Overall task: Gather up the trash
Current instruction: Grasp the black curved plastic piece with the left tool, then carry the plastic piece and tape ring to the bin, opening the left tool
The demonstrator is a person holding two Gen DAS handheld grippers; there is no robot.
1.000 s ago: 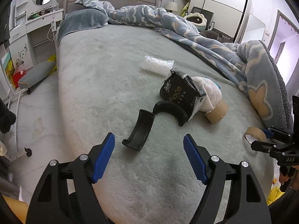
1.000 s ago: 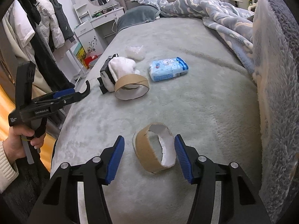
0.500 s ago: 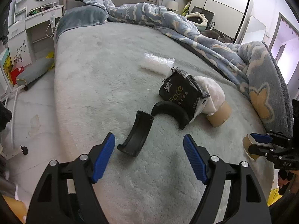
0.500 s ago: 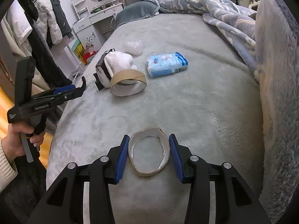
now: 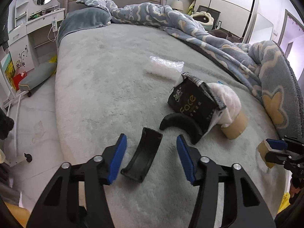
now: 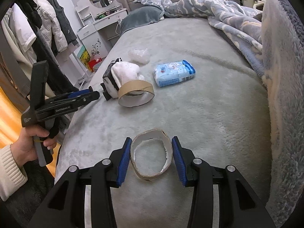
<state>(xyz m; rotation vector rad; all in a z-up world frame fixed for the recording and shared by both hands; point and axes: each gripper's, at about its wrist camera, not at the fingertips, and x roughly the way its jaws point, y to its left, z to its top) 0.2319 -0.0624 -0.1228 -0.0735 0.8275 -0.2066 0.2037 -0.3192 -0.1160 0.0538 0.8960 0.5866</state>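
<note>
Two cardboard tape rings on the bed: one torn ring (image 6: 151, 154) sits between the right gripper (image 6: 151, 156) jaws, both blue pads touching its sides and bowing it slightly oval; whether it is lifted off the bed (image 6: 199, 98) cannot be told. The second ring (image 6: 135, 96), larger, lies well beyond, a white crumpled wad (image 6: 125, 72) tucked against it.

Two black curved plastic pieces: the nearer piece (image 5: 141, 160) lies between the wide-open jaws of the left gripper (image 5: 151, 158), untouched by either pad; the farther piece (image 5: 180, 123) rests against a black "Face" packet (image 5: 191, 102).

One clear plastic wrapper (image 5: 164, 69), one blue tissue pack (image 6: 173, 73), both farther up the bed.

Handling, judged: the ring is thin and already torn, so a gentle squeeze should suffice; harder pressure would likely fold it and let it slip. A straight lift off the plush cover seems best. The left jaws appear well centred, and closing across the piece's narrow width should secure it.
</note>
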